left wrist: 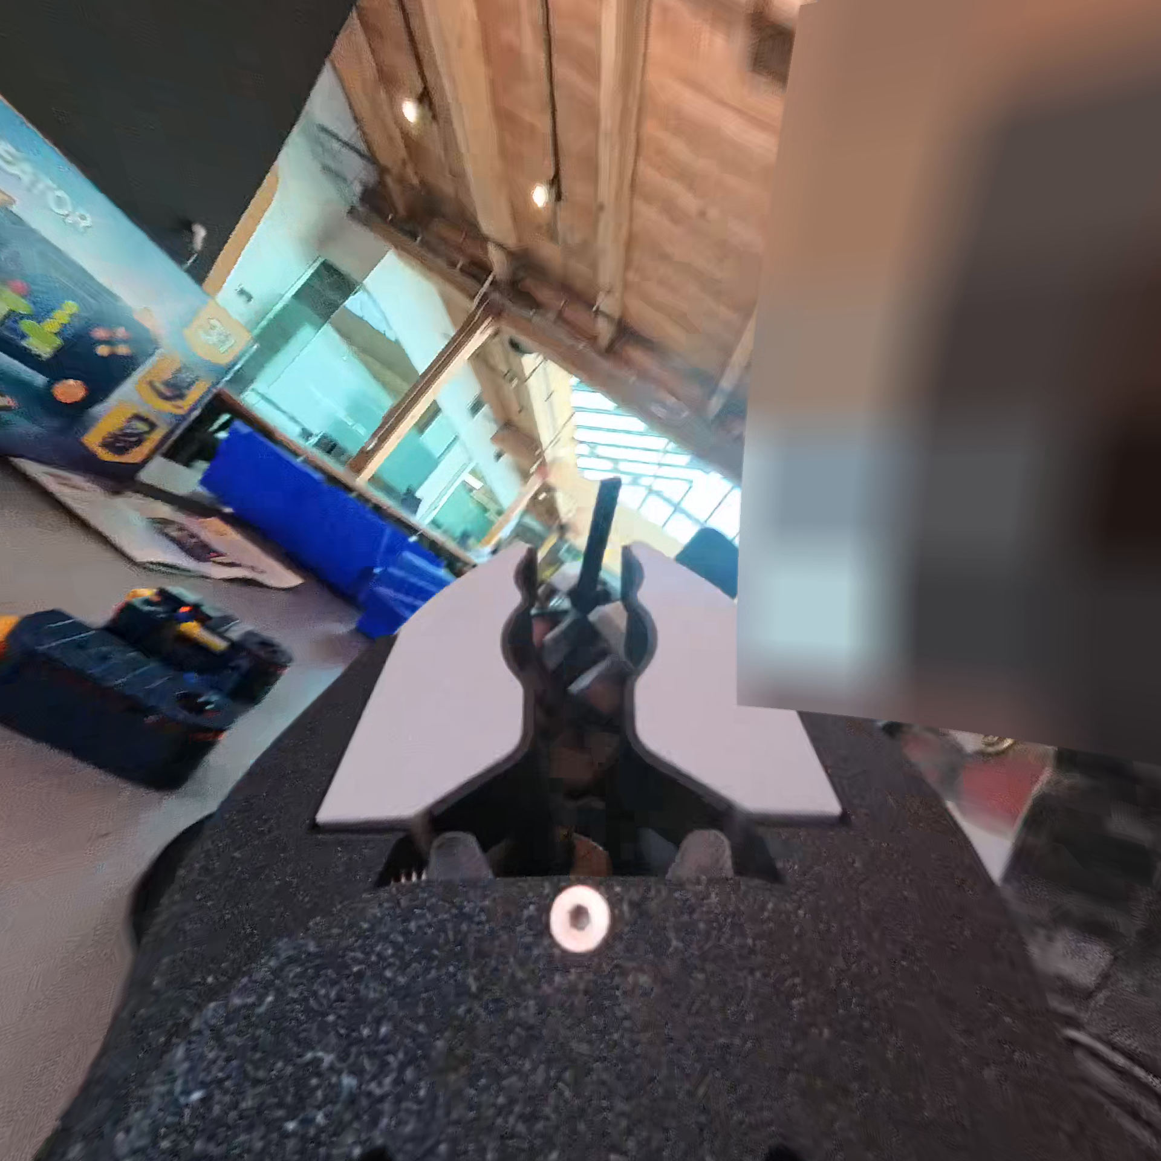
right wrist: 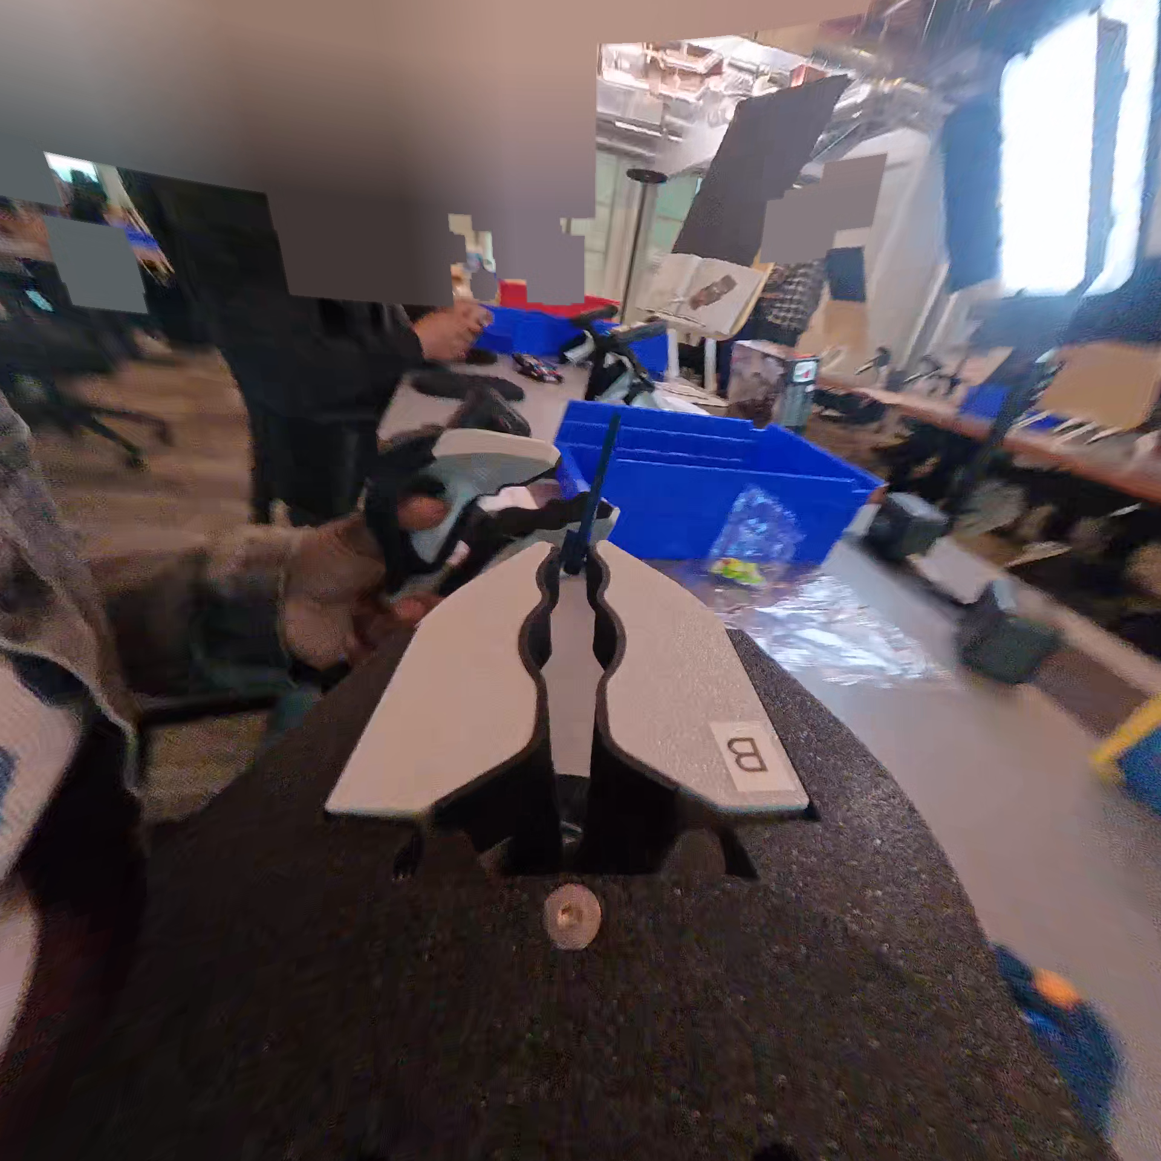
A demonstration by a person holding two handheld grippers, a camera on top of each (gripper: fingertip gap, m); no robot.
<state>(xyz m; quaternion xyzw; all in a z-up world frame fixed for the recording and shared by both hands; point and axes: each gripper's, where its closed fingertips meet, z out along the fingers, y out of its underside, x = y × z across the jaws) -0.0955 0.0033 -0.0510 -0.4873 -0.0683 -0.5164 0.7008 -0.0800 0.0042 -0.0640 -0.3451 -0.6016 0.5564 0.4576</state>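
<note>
Both grippers meet over the grey surface [right wrist: 942, 785]. The left gripper [left wrist: 581, 559] has its fingers clenched on a dark brick piece [left wrist: 584, 666] with a thin rod [left wrist: 600, 528] standing up from it. The right gripper [right wrist: 573, 553] seems to pinch the rod's foot. Pulling at an angle could snap the rod off or bend it, and a loose pinch could drop it.

The blue bin [right wrist: 722, 477] behind hides its inside. A clear bag [right wrist: 754, 534] in front of it holds yellow-green bits [right wrist: 738, 568].

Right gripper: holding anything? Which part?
Yes. The right gripper pinches a thin dark blue rod by its lower end; the rest sticks up past the fingertips.
</note>
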